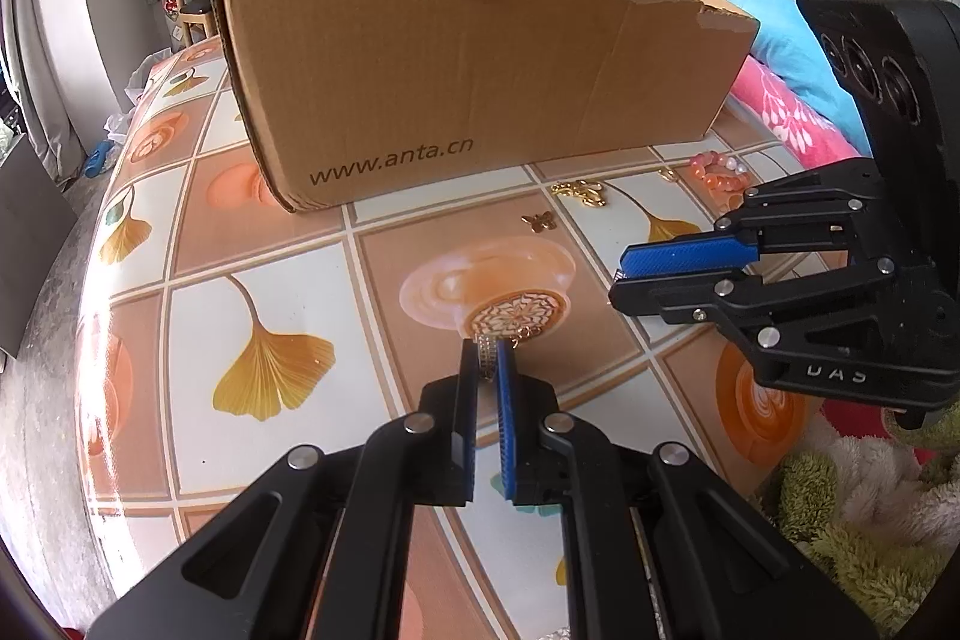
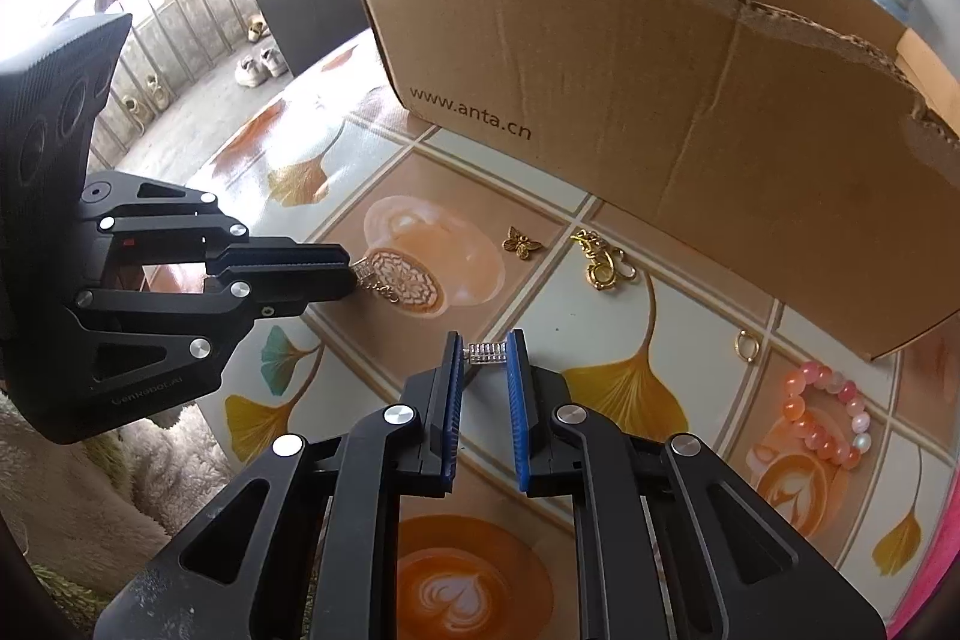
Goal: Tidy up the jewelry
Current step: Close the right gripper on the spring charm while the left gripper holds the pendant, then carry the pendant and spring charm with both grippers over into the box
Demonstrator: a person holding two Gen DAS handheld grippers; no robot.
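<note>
A small silver beaded bar is pinched crosswise at the tips of the right claw, its long axis running from finger to finger, just above the tabletop. The left claw is closed on a silver clasp of the round filigree pendant. The cardboard box lies ahead of both claws, the right one nearer. Still loose are counted: one butterfly charm, one gold clasp piece, one ring, one pink bead bracelet.
</note>
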